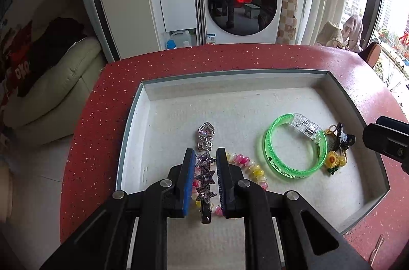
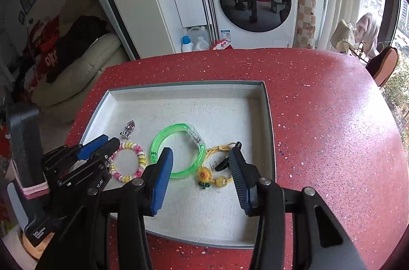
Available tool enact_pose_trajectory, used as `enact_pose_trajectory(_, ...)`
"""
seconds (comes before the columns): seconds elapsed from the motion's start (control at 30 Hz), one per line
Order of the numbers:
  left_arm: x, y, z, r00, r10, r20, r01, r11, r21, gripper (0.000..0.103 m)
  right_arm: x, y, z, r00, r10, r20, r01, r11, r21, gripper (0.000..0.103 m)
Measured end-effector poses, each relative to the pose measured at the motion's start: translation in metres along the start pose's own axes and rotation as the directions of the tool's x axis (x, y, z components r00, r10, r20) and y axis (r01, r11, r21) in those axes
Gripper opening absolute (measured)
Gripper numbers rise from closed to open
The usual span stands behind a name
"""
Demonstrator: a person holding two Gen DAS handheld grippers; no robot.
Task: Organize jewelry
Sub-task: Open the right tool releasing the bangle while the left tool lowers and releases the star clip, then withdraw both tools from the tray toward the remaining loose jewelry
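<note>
A long hair clip [image 1: 205,169] set with purple rhinestone stars and a heart at its far tip sits inside the grey tray [image 1: 230,88], over a pink-and-yellow bead bracelet [image 2: 129,162]. The left gripper [image 1: 205,183] tilts steeply down, its narrow jaws clamped on the clip. The right gripper [image 2: 202,183], also angled down, hangs with jaws apart and empty above a green bangle [image 2: 179,150] and a sunflower charm [image 2: 204,175]

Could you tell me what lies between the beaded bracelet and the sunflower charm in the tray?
The green bangle lies between them, clearest in the right wrist view.
</note>
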State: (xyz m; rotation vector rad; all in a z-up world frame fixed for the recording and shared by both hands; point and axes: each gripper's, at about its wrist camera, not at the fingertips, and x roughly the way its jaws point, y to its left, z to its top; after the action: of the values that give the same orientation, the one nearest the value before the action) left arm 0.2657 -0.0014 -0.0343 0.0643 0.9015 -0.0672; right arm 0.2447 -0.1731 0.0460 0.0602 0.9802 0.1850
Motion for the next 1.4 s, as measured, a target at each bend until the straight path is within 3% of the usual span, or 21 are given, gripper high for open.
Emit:
enact_pose_trajectory(0.53, -0.009, 0.005, 0.002, 1.0, -0.03, 0.006, 0.03, 0.999, -0.028, 0.036, -0.018, -0.015, -0.021, 1.0, 0.011, 0.014, -0.011, 0.998, 0.067, 0.05)
enact_pose_trajectory(0.6, -0.011, 0.007, 0.002, 1.0, -0.023, 0.004, 0.023, 0.999, -0.037, 0.097, -0.018, -0.015, -0.022, 1.0, 0.012, 0.011, -0.013, 0.998, 0.067, 0.05)
enact_pose_trajectory(0.63, -0.015, 0.008, 0.001, 0.999, -0.003, 0.032, 0.005, 0.999, -0.049, 0.103, -0.018, -0.015, -0.023, 1.0, 0.011, 0.011, -0.012, 0.998, 0.068, 0.05)
enact_pose_trajectory(0.87, -0.04, 0.009, -0.001, 0.996, 0.011, 0.085, -0.009, 1.0, -0.021, 0.103, -0.019, -0.014, -0.029, 1.0, 0.032, 0.003, -0.032, 0.997, 0.076, 0.053)
enact_pose_trajectory(0.93, -0.047, 0.009, -0.004, 0.996, 0.009, 0.088, -0.007, 1.0, -0.018, 0.103, -0.022, -0.014, -0.032, 0.998, 0.059, 0.012, -0.06, 0.995, 0.084, 0.09)
enact_pose_trajectory(1.03, -0.059, 0.009, -0.013, 0.993, 0.036, 0.112, -0.034, 0.999, -0.017, 0.103, -0.033, -0.014, -0.039, 0.995, 0.08, 0.057, -0.085, 0.992, 0.095, 0.103)
enact_pose_trajectory(1.4, -0.1, 0.007, -0.066, 0.996, -0.042, 0.082, 0.041, 0.999, 0.01, 0.103, -0.063, -0.025, -0.065, 0.992, 0.076, 0.101, -0.087, 0.99, 0.107, 0.103)
